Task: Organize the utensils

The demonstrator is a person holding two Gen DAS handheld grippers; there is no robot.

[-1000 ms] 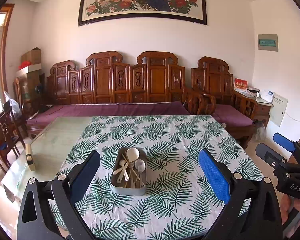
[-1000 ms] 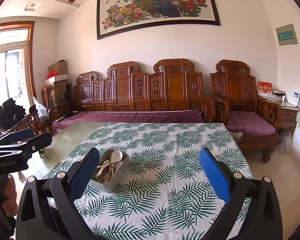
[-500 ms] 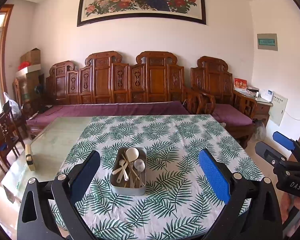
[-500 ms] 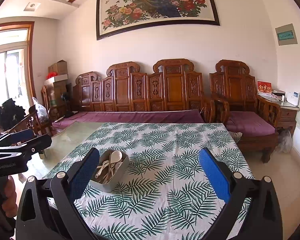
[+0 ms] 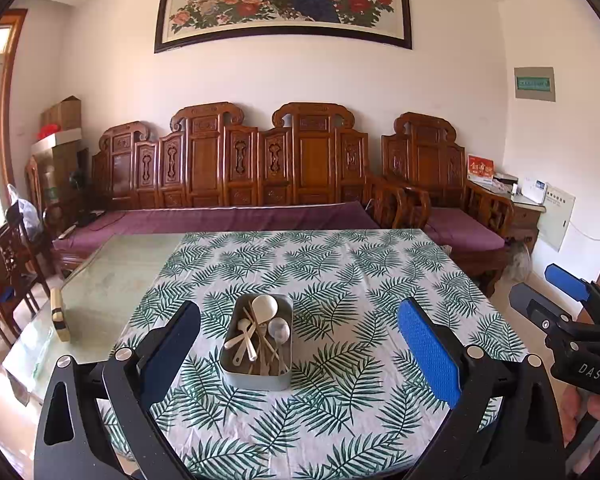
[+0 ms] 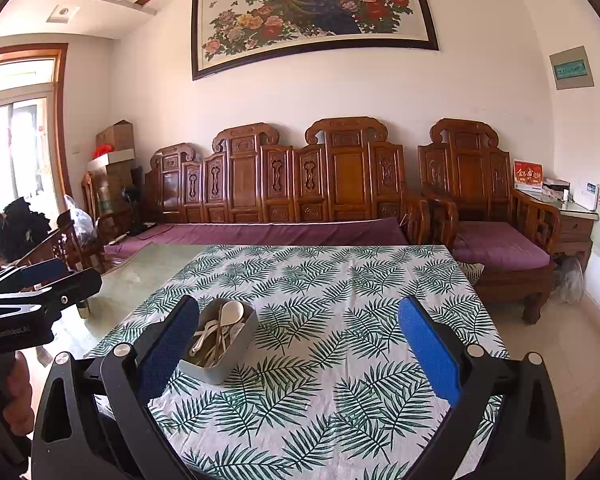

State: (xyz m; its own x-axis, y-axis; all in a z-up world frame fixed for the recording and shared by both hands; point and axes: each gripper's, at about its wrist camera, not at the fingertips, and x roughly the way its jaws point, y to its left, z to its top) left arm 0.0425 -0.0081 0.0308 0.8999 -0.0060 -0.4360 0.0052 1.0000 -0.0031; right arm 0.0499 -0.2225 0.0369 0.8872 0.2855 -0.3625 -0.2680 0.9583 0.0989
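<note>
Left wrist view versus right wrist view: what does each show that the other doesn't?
Only the left wrist view shows the right tongs from outside, at its right edge, and the small wooden block on the bare glass table edge. Only the right wrist view shows the left tongs from outside, at its left edge, plus the bright window. Both share the grey tray of spoons on the leaf-print tablecloth, the carved bench and the peacock painting. Both tongs stand wide open, holding nothing.

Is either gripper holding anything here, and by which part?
Nothing held: left gripper and right gripper are open, utensils lying in the grey metal tray.
</note>
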